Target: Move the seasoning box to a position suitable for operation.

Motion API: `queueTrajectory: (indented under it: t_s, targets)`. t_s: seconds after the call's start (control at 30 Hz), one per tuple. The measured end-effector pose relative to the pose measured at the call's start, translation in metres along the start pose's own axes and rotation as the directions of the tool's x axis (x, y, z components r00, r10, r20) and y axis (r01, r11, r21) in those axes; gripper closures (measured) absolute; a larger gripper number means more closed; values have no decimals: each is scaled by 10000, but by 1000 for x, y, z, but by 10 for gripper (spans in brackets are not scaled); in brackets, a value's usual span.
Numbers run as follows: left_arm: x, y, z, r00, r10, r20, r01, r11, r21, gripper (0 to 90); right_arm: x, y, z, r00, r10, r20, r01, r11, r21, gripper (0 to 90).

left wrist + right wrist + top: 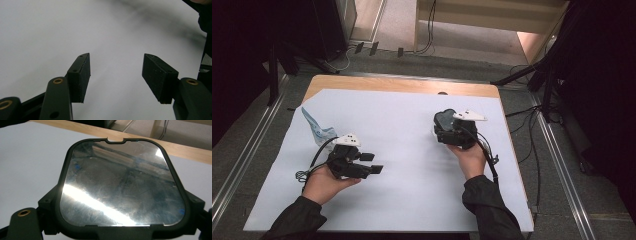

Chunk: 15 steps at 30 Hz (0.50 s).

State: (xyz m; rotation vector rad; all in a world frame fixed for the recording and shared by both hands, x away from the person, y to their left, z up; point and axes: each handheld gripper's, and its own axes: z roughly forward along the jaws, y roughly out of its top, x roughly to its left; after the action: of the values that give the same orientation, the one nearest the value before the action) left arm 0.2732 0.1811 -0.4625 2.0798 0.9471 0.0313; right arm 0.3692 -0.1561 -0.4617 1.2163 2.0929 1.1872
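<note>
1. A white sheet (402,165) covers the wooden table (362,82).
2. The black-framed mirror (122,185) sits gripped between the right gripper's (447,125) jaws, above the sheet's far right part.
3. The left gripper (116,72) hovers partly open, its jaws holding nothing.
4. A crumpled blue wipe (317,129) lies just beyond it.
</note>
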Motion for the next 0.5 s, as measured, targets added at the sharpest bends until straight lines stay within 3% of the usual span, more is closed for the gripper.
queueTrajectory:
  t_s: [0.13,0.27,0.37,0.5]
  targets:
    - [1,8,2,9999,157,-54,-157,9998,84,409,10,-2,-2,9989,-195,-429,197,9998,31,165]
    - [4,5,4,9997,171,173,-167,9996,-232,515,21,-5,-1,9959,-351,-832,352,9994,-2,165]
    - [5,0,12,9995,223,238,-231,9992,332,541,30,-7,1,9921,-486,-1160,499,9987,80,165]
    - [3,-4,17,9994,242,237,-254,9985,486,513,43,-11,2,9849,-659,-1600,680,9977,78,165]
